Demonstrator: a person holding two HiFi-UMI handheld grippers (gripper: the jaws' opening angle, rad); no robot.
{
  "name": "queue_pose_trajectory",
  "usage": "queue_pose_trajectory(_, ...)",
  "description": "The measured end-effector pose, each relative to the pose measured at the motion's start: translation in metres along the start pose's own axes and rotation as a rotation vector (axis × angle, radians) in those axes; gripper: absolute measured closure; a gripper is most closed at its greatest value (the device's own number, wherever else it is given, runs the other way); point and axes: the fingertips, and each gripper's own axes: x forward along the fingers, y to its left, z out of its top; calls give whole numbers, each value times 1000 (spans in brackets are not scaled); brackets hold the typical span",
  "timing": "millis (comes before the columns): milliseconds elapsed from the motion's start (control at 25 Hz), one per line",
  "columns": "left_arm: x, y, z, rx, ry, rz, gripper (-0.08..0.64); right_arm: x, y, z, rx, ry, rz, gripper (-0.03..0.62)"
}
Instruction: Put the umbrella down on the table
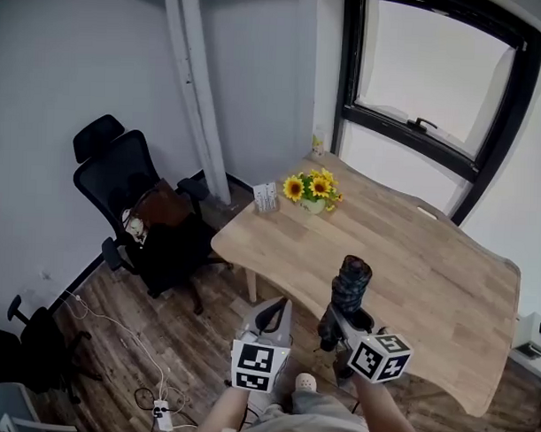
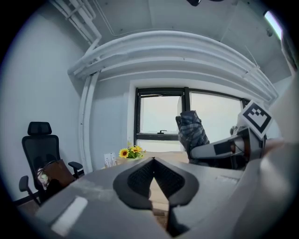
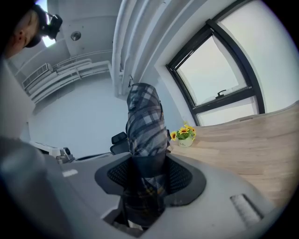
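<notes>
Pale wood counter (image 1: pixel 446 261) spreads wide ahead, and the folded plaid umbrella (image 3: pixel 145 121) stands upright in the air by its near edge, pinched low down by the right hand-held gripper (image 3: pixel 148 175). It's soft cloth over a stiff core, so probably light and a little slippery, and this low hold looks sound. The left hand-held gripper (image 2: pixel 154 177) is pressed together, empty

Small office, wooden table (image 1: pixel 429 252), black swivel chair (image 1: pixel 121 174), sunflower pot (image 1: pixel 312 192)
</notes>
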Motion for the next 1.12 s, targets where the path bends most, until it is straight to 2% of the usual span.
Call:
queue_pose_trajectory(640, 68, 13, 22, 29, -8, 25, 557, 50, -52, 46, 22, -1, 31, 397)
queue_pose_trajectory(1120, 100, 20, 13, -6, 21, 68, 557, 81, -80, 60, 31, 45, 57, 397)
